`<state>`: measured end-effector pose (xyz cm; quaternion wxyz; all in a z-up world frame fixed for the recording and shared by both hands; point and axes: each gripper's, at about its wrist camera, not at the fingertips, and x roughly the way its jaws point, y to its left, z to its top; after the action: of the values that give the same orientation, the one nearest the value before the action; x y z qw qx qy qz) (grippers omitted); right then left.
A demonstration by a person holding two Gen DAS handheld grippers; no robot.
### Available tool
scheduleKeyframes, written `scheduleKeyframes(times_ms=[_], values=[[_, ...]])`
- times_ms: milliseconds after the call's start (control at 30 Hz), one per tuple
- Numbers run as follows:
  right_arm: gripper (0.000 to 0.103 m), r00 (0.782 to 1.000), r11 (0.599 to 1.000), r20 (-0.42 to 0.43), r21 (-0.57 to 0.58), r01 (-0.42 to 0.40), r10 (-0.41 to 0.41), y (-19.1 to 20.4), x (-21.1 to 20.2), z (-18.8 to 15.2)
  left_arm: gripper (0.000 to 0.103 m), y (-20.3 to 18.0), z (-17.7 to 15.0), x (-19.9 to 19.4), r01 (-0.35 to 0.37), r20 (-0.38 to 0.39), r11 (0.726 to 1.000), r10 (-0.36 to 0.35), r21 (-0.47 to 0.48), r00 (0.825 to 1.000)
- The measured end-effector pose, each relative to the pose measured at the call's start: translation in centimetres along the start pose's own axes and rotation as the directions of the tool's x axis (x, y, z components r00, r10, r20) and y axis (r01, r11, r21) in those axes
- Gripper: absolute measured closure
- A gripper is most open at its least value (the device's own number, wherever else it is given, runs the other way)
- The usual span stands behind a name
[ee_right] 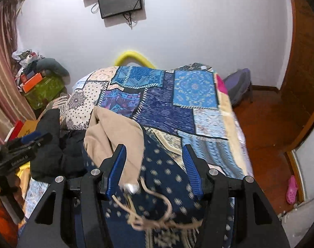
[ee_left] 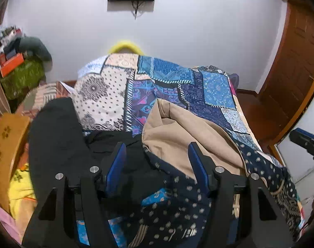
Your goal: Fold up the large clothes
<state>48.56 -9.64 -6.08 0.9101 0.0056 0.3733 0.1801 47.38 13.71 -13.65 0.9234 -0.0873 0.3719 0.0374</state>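
A tan garment (ee_left: 190,128) lies crumpled on the patchwork bedspread (ee_left: 214,86), its lining showing. A black garment (ee_left: 57,140) lies to its left. My left gripper (ee_left: 157,146) hovers open above where the two meet, with nothing pressed between its blue pads. In the right wrist view the tan garment (ee_right: 113,130) and its drawstring (ee_right: 148,212) lie under my right gripper (ee_right: 153,147), which is open; the cloth runs beside the left pad without being pinched. The black garment (ee_right: 51,144) lies at the left. Each gripper shows at the other view's edge: right gripper (ee_left: 307,144), left gripper (ee_right: 26,142).
A green box (ee_right: 43,91) piled with clutter stands at the far left by a curtain. A yellow curved object (ee_right: 134,57) sits behind the bed. A purple backpack (ee_right: 239,86), wooden door (ee_right: 301,62) and pink shoe (ee_right: 292,189) are on the right. A wooden board (ee_left: 6,144) stands left.
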Motion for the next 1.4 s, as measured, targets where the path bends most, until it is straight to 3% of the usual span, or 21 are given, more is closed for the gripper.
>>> scheduleKeyframes(times_ms=[333,533,667,733,767,833,900,1100,1400], values=[[0.051,0.99,0.998,-0.136,-0.065,0.027,-0.035,1.1,9.1,1.6,0.042,1.6,-0.2,8.6,0.04,-0.152,0.996,-0.052,-0.079,0.987],[0.051,0.969,1.0,-0.245,0.016,-0.011,0.015,-0.3,13.9,1.1,0.043,1.9,-1.7,12.8,0.058,-0.252,0.995,-0.076,-0.076,0.965],[0.052,0.947,0.993,-0.318,0.119,-0.006,0.044,-1.7,17.0,0.5,0.059,1.9,-2.6,15.0,0.118,-0.302,0.985,-0.153,-0.128,0.941],[0.058,0.941,0.986,-0.327,0.162,-0.034,0.086,-2.2,17.7,0.0,0.068,1.5,-2.9,15.4,0.128,-0.299,0.983,-0.162,-0.13,0.94],[0.063,0.945,0.98,-0.308,0.19,-0.053,0.111,-2.5,17.6,-0.2,0.069,1.2,-3.0,15.3,0.123,-0.282,0.986,-0.151,-0.114,0.947],[0.077,0.95,0.982,-0.293,0.178,-0.055,0.106,-2.4,17.3,-0.3,0.082,0.9,-3.1,15.0,0.129,-0.266,0.987,-0.151,-0.099,0.952],[0.094,0.956,0.989,-0.284,0.139,-0.039,0.078,-2.1,16.7,-0.2,0.085,0.6,-3.2,14.6,0.124,-0.261,0.988,-0.145,-0.092,0.955],[0.095,0.975,0.999,-0.219,0.053,-0.007,0.019,-1.5,13.4,0.3,0.092,0.3,-2.4,11.6,0.114,-0.229,0.992,-0.125,-0.061,0.965],[0.096,0.997,0.999,-0.069,0.015,0.038,-0.037,-2.8,1.8,0.2,0.093,-1.8,-2.4,2.3,0.094,-0.132,0.992,-0.082,0.084,0.988]])
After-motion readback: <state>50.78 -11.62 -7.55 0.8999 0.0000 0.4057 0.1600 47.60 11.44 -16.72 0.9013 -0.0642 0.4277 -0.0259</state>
